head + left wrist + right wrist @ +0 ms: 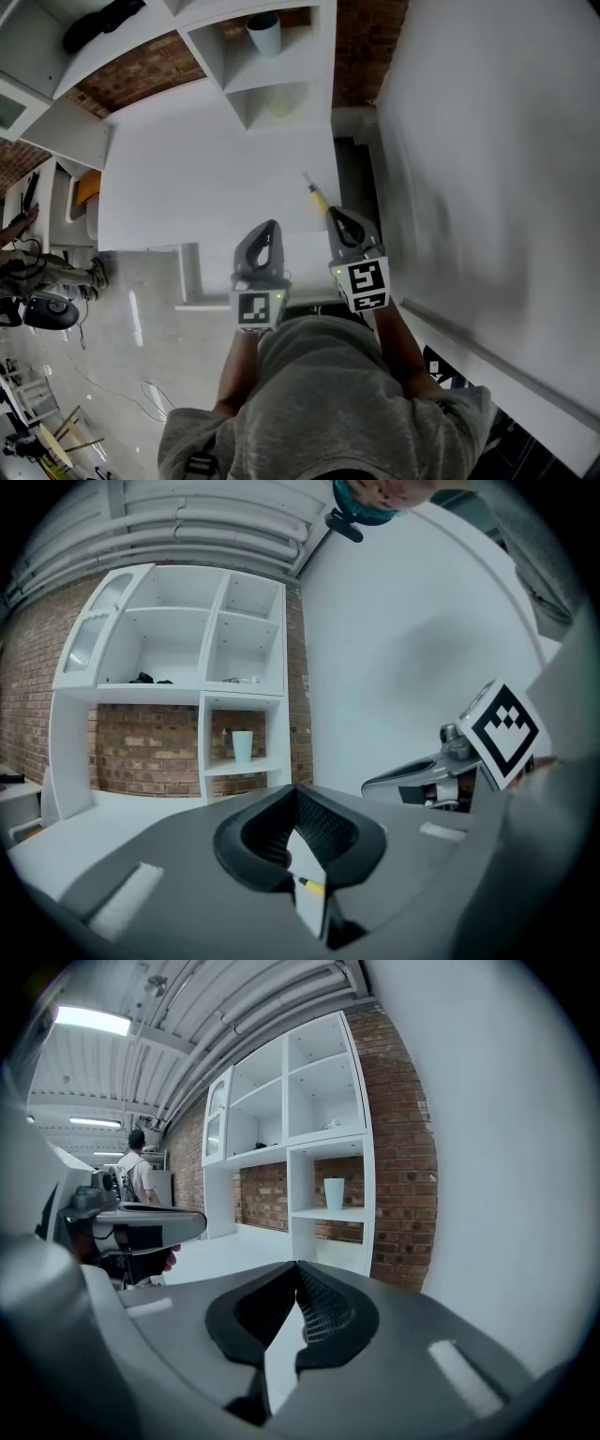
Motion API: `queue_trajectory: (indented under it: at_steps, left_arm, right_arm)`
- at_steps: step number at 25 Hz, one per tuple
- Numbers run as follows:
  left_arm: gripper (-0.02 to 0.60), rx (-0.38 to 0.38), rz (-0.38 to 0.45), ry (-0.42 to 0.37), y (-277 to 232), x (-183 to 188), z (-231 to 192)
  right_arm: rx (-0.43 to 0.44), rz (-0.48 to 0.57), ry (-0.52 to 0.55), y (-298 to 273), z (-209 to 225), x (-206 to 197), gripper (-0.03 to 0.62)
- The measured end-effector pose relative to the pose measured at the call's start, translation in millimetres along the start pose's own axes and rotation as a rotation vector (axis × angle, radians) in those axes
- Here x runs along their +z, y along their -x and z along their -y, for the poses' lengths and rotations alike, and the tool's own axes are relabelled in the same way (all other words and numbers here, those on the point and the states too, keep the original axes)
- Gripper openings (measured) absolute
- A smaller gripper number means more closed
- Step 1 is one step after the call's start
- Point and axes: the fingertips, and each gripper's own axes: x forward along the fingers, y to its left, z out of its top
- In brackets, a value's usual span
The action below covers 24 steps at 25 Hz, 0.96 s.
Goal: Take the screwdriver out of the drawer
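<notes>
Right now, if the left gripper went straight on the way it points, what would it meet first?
Likely the white shelf unit, near the cup; the left gripper seems to pass above the table, though height is unclear.

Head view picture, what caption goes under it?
Yellow-handled screwdriver lies on the white counter near the left hand-held gripper and right hand-held gripper.

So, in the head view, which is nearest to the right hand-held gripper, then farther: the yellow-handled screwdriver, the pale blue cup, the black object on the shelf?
1. Yellow-handled screwdriver, on the white counter just ahead of the right hand-held gripper.
2. Pale blue cup, farther ahead, slightly left.
3. Black object, far upper left.
</notes>
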Motion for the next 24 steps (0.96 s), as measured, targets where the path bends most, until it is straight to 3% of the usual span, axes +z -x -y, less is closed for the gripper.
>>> queue_trajectory:
  at_steps: [24]
  left_arm:
    - [0.012,0.014,-0.007,0.017,2.6,-0.1,0.8]
  right_arm:
    - [0.018,0.008,0.006,2.0,-2.0,1.5,0.003]
